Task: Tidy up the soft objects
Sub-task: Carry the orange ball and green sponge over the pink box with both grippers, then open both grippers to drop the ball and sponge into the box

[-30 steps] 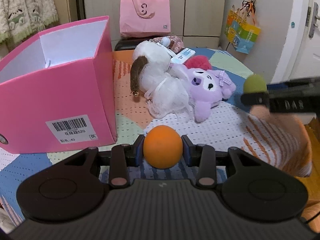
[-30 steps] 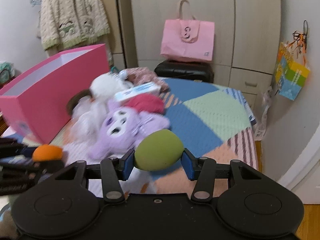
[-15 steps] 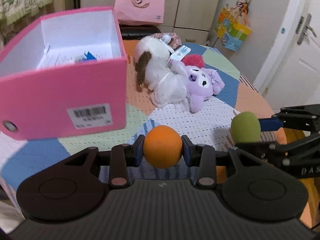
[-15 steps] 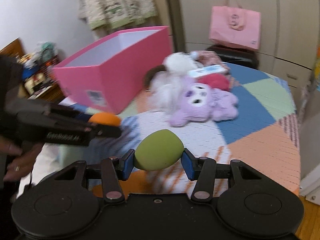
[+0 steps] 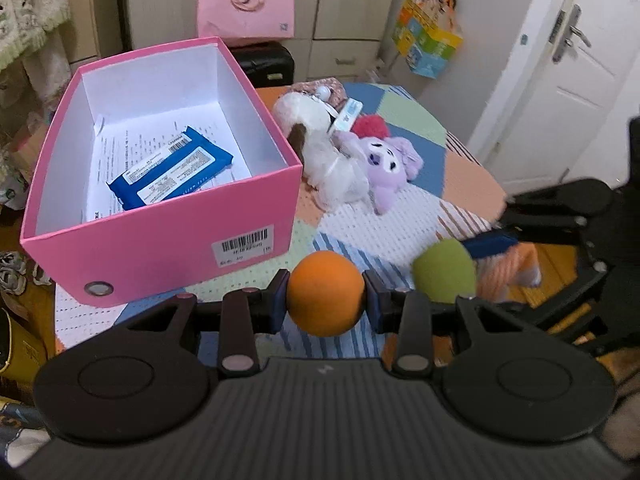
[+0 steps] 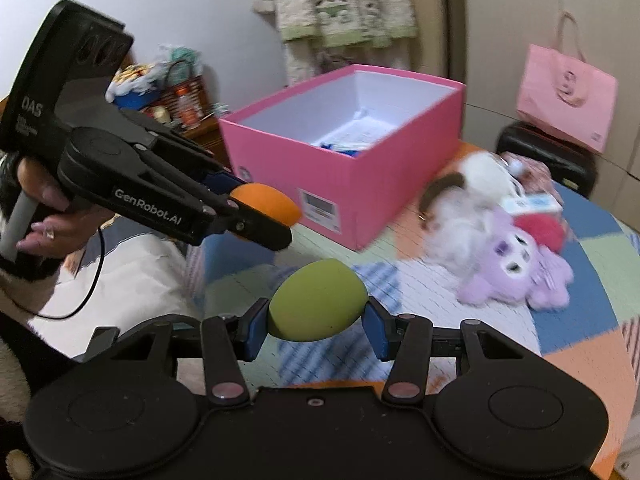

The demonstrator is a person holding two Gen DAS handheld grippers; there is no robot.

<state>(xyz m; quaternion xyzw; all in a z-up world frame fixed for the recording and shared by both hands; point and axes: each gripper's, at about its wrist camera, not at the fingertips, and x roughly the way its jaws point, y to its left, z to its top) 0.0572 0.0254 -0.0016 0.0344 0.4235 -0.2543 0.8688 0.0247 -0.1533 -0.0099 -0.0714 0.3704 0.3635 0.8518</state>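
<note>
My left gripper point(image 5: 326, 300) is shut on an orange sponge ball point(image 5: 326, 294), held above the table's near edge in front of the pink box point(image 5: 160, 240). My right gripper point(image 6: 318, 320) is shut on a green sponge egg point(image 6: 318, 304), just right of the left one; the egg also shows in the left wrist view point(image 5: 444, 270). The left gripper with the orange ball shows in the right wrist view point(image 6: 266, 208). The box is open and holds a blue wipes pack point(image 5: 170, 172) on paper. A purple plush point(image 5: 386, 164) and a white plush point(image 5: 328, 164) lie right of the box.
The patchwork tablecloth point(image 5: 420, 220) covers a round table. A pink bag point(image 5: 246, 4) stands on a black stool behind it. A white door point(image 5: 568, 80) is at right. A small white packet point(image 5: 348, 114) lies on the plush pile.
Both grippers have risen and pulled back toward the table's near edge; the box interior has come into sight. The right gripper has swung left, closer to the left gripper. Both stay shut on their sponges.
</note>
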